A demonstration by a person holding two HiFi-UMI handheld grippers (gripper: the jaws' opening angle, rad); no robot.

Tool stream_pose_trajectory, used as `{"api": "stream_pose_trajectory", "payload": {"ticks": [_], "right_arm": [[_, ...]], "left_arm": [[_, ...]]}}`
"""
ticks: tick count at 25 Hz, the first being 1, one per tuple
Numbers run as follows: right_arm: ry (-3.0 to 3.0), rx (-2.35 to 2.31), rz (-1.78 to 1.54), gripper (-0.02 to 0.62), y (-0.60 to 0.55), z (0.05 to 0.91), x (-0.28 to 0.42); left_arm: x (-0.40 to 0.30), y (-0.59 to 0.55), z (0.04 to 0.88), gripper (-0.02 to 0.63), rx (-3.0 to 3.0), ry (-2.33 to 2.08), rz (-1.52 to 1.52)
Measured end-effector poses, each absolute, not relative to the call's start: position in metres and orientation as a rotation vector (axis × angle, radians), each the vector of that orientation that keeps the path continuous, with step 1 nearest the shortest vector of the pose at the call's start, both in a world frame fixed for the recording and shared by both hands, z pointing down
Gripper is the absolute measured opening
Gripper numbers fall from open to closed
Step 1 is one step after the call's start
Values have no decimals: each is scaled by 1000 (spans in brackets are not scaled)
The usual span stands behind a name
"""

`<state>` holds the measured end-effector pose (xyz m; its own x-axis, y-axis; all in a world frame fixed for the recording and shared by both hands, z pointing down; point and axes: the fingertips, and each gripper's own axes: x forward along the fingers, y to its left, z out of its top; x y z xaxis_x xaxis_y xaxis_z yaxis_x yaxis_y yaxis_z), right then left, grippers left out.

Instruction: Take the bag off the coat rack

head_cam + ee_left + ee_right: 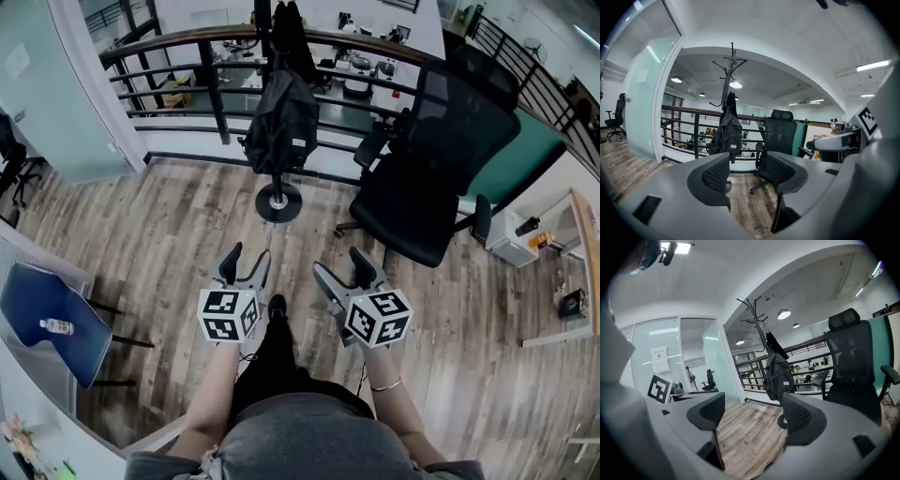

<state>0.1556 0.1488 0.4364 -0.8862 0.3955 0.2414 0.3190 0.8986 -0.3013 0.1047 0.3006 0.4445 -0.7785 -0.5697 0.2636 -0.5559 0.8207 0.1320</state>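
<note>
Fingers (715,176) on the left gripper (747,171) and right gripper (752,413) are spread wide, nothing held. Black bag (281,122) is hung on the coat rack (278,202), well ahead of both. The rack's top hooks are only seen in the gripper views, its round base only in the head view. Wood-plank floor (150,253), railing (187,56) behind, office chair (431,178) parked beside.

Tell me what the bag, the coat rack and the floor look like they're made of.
Bag: black woven fabric, probably nylon; matte, slumps in soft folds.
Coat rack: likely metal, dark painted; thin rigid pole and curved hooks.
Floor: wood-look planks, laminate or wood; grain streaks, plank seams.
</note>
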Motion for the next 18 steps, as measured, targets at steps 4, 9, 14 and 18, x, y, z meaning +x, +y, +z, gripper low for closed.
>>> {"api": "stream_pose_trajectory", "payload": {"ticks": [4, 9, 14, 18], "right_arm": [[-2758, -519, 363, 422, 144, 439, 103], [-2739, -481, 382, 459, 139, 442, 34], [-2721, -450, 396, 465, 137, 445, -27], [-2725, -424, 396, 466, 138, 446, -63]], "left_arm": [[50, 298, 453, 266, 864, -2696, -56], [-21, 292, 453, 283, 888, -2680, -74], [-84, 287, 451, 288, 912, -2666, -70], [-124, 287, 452, 288, 934, -2652, -65]]}}
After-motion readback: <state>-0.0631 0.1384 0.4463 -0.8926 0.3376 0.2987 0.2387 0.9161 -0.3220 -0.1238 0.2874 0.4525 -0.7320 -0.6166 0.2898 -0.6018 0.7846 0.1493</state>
